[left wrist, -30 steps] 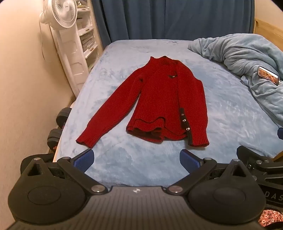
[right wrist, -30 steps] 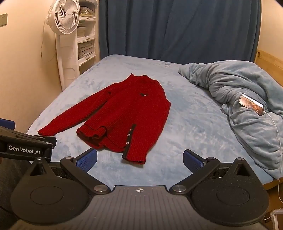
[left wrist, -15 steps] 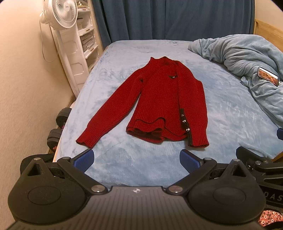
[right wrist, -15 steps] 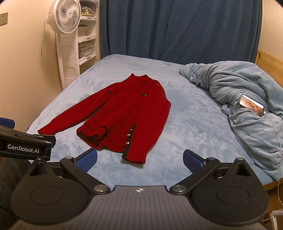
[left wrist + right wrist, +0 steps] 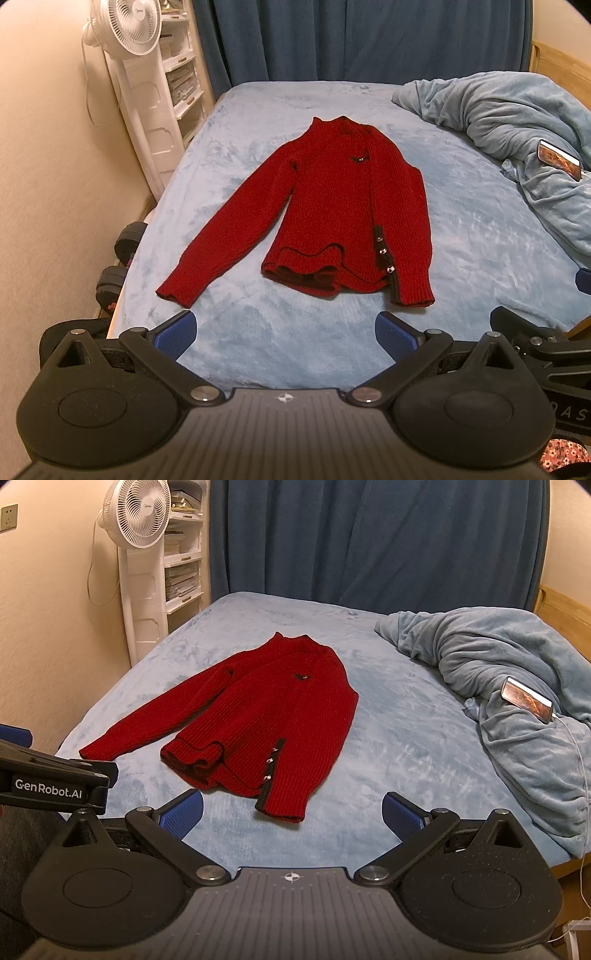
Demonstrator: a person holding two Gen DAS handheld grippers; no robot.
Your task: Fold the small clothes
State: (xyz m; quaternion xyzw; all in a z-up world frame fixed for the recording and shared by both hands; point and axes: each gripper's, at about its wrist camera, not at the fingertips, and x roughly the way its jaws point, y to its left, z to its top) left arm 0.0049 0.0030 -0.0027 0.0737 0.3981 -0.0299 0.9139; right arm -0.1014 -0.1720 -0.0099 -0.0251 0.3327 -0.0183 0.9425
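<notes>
A red knitted sweater (image 5: 332, 206) lies flat near the middle of the bed (image 5: 461, 236), collar toward twelve o'clock and hem toward six, one sleeve stretched out to about seven o'clock and the other folded along the body's right edge. The left claw (image 5: 283, 334) and the right claw (image 5: 291, 812) both hover at the bed's near edge with their blue pads spread wide, holding nothing and well apart from the sweater. At about two o'clock a crumpled blue blanket (image 5: 517, 686) carries a phone (image 5: 526, 698), and a white fan (image 5: 138, 515) stands at about ten o'clock beside the bed.
</notes>
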